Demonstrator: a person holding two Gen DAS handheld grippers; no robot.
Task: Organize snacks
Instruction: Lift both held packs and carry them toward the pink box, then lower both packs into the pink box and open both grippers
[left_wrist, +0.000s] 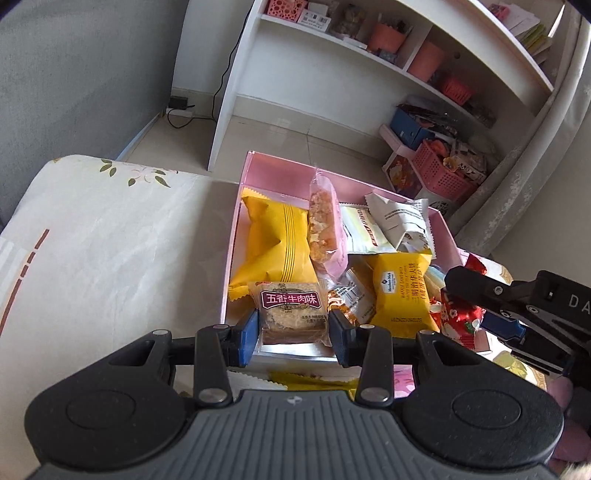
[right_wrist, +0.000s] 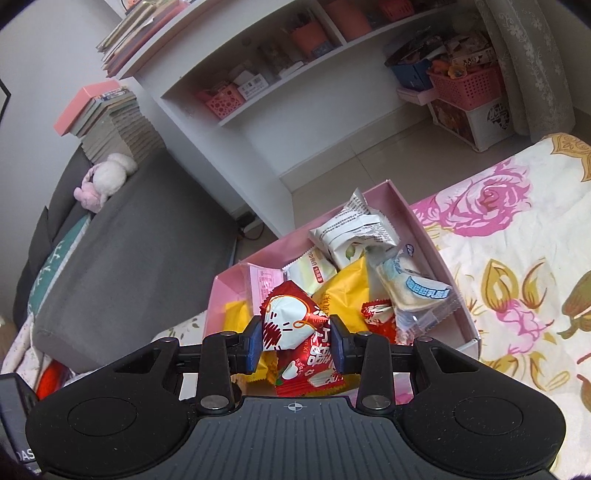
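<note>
A white shelving unit (right_wrist: 258, 92) stands against a pale wall, its shelves crowded with pink baskets (right_wrist: 221, 101), orange pots (left_wrist: 386, 37) and small boxes. Books are stacked (right_wrist: 110, 118) beside it, with a plush toy (right_wrist: 107, 181) lying on a grey sofa (right_wrist: 140, 236) below them. The floor (left_wrist: 295, 136) is pale, glossy tile; a black cable (left_wrist: 221, 81) runs down the wall to a power strip (left_wrist: 179, 110). A lace curtain (right_wrist: 524, 62) hangs at the far side, near a pink crate (left_wrist: 441, 173) and a blue box (left_wrist: 406, 125). A bed sheet with pink roses (right_wrist: 491, 206) spreads in soft daylight.
</note>
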